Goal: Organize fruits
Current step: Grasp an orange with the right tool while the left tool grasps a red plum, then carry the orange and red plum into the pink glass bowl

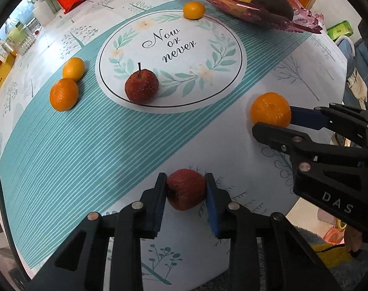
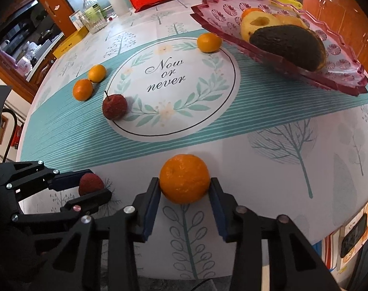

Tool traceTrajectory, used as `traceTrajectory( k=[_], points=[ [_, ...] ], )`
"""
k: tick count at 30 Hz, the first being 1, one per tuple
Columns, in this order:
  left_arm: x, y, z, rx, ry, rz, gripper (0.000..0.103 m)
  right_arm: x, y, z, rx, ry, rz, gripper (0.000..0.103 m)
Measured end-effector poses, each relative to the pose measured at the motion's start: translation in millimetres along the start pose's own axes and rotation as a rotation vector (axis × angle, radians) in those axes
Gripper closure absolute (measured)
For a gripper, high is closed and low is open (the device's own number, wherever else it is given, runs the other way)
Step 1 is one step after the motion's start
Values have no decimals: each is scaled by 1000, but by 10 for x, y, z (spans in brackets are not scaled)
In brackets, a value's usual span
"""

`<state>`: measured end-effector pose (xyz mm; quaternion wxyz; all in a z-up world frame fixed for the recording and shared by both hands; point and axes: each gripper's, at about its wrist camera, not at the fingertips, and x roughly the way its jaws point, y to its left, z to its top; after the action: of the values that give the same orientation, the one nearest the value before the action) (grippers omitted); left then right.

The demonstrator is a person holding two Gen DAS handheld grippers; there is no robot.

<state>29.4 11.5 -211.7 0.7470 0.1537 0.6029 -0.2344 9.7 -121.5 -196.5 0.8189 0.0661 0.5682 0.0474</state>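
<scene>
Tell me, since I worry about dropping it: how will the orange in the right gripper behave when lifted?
The orange is round, so it may roll if it slips free. Its dimpled peel probably gives the right gripper fair friction. It looks firm, but the pads hold it low down, so it might pivot.

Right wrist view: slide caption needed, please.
Right gripper closes on an orange; left gripper pinches a red fruit.

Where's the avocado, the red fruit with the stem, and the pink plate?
avocado (image 2: 288, 48), right wrist view, middle of its dark skin
red fruit with the stem (image 1: 141, 86), left wrist view, its front
pink plate (image 2: 339, 77), right wrist view, near rim
</scene>
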Motion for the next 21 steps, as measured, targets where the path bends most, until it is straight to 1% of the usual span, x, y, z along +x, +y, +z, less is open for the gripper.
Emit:
traceTrajectory(
  k=[4, 8, 12, 17, 21],
  points=[
    [-28, -47, 80, -13, -5, 0, 75, -85, 8, 18, -17, -23, 9, 63],
    [-159, -68, 171, -15, -37, 12, 75, -215, 20, 62, -40, -52, 8, 63],
    [-373, -132, 303, -10, -91, 26, 75, -391, 10, 117, -62, -88, 5, 63],
    [-639, -187, 478, -7, -161, 45, 75, -692, -51, 235, -94, -157, -11, 63],
    [-894, -255, 739, -10, -232, 50, 75, -956, -179, 379, -106, -215, -25, 63]
  ],
)
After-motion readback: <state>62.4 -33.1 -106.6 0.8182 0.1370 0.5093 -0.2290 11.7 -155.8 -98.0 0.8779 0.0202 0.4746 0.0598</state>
